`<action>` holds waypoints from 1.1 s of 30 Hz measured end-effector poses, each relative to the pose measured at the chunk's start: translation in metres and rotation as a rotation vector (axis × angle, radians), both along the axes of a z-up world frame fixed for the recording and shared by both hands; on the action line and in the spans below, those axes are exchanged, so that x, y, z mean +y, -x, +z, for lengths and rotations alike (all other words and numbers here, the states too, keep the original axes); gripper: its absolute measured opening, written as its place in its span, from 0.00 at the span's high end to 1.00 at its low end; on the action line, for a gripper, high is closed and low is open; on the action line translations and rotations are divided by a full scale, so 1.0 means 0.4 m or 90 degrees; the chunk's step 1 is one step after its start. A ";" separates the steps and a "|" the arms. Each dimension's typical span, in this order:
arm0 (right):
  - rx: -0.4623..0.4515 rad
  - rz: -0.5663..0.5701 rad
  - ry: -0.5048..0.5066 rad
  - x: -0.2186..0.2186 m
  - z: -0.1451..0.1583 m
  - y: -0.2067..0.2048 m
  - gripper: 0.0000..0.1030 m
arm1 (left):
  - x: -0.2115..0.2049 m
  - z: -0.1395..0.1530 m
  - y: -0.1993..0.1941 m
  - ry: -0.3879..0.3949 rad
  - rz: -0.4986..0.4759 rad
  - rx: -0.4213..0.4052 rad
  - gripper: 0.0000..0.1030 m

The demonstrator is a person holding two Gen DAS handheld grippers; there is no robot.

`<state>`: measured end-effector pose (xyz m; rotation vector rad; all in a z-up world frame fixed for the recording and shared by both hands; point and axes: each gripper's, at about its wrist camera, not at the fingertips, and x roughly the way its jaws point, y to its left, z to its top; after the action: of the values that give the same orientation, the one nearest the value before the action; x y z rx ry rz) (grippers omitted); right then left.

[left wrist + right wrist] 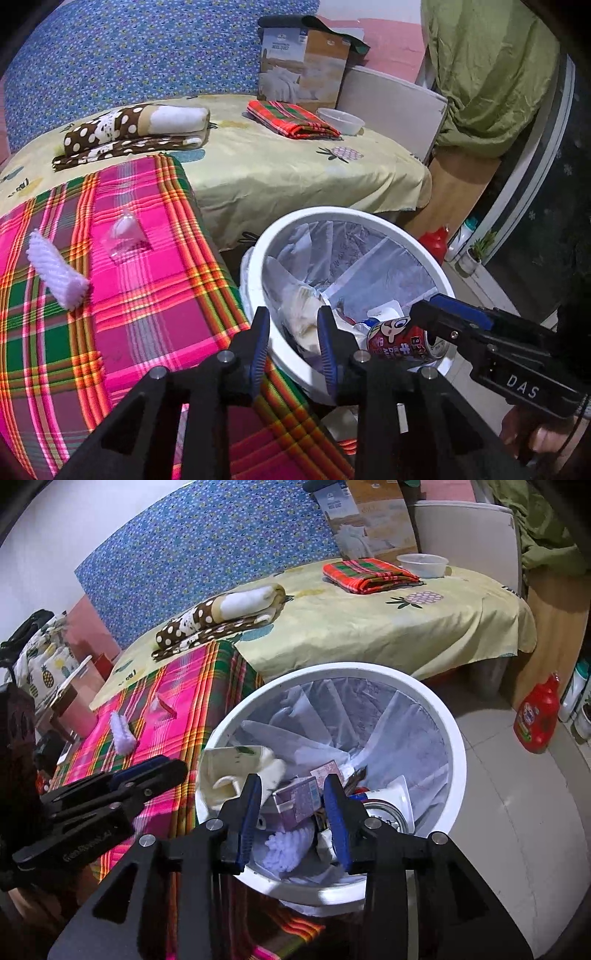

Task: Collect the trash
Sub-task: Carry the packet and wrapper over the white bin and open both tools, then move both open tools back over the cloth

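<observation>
A white bin [284, 232] with a clear liner stands on the floor against the bed's edge. It holds a red drink can [399, 341], a purple carton [299, 801], cream-coloured packaging [236, 771] and fluffy white scraps. My left gripper [293, 343] hangs open over the bin's near rim, nothing between its fingers. My right gripper [293, 812] is open above the bin; the purple carton lies below the gap, untouched by the pads. On the pink plaid cloth [147, 295] lie a white fluffy piece [55, 273] and a clear plastic wrapper [125, 236].
On the yellow sheet [295, 173] behind are a folded brown polka-dot blanket [122, 129], a folded red plaid cloth [291, 118], a plastic bowl [341, 120] and a cardboard box [303, 66]. A red detergent bottle [537, 716] stands on the tiled floor to the right.
</observation>
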<state>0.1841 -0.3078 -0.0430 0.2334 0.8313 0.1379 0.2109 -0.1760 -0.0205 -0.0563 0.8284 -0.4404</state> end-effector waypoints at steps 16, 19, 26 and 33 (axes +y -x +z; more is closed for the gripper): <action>-0.040 0.091 -0.019 0.115 0.041 0.008 0.63 | 0.207 0.021 0.053 0.009 0.123 -0.014 0.73; -0.047 0.110 -0.026 0.139 0.049 0.002 0.61 | 0.250 0.019 0.061 0.004 0.151 -0.013 0.73; -0.047 0.125 -0.031 0.185 0.069 -0.020 0.60 | 0.329 0.025 0.057 0.000 0.195 -0.011 0.73; -0.040 0.146 -0.029 0.237 0.075 -0.044 0.60 | 0.391 0.026 0.026 0.002 0.236 -0.003 0.70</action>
<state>0.2016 -0.2131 -0.0129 0.1758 0.7913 0.3776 0.2004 -0.0194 -0.0100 -0.2085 0.7922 -0.0932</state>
